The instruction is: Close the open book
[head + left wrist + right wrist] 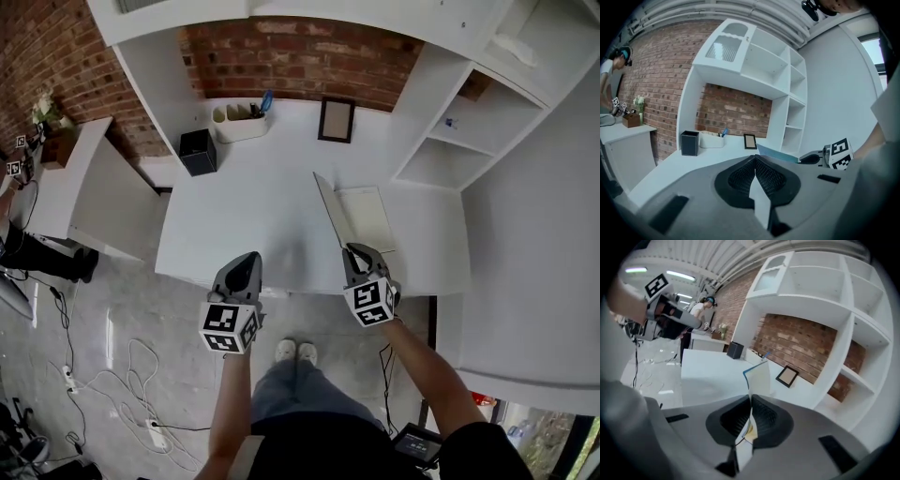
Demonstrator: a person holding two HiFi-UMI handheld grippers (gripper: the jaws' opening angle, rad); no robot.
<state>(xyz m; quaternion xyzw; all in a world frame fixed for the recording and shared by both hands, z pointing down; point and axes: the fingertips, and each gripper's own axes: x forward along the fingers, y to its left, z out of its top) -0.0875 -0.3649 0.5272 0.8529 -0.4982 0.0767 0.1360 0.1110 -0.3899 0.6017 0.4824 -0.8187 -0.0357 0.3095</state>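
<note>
Book [364, 217] with pale pages and a thin, blue-edged cover [758, 376] was seen lying at the right side of the white surface [253, 216], half open, with its left cover raised nearly upright. The cover's near edge was pinched between the jaws of the right hand-held gripper [354, 251]. The left hand-held gripper [246, 264] was held clenched on nothing near the surface's front edge.

One book [366, 216], one picture frame [336, 120], one black box [198, 152], one white caddy [239, 130].
</note>
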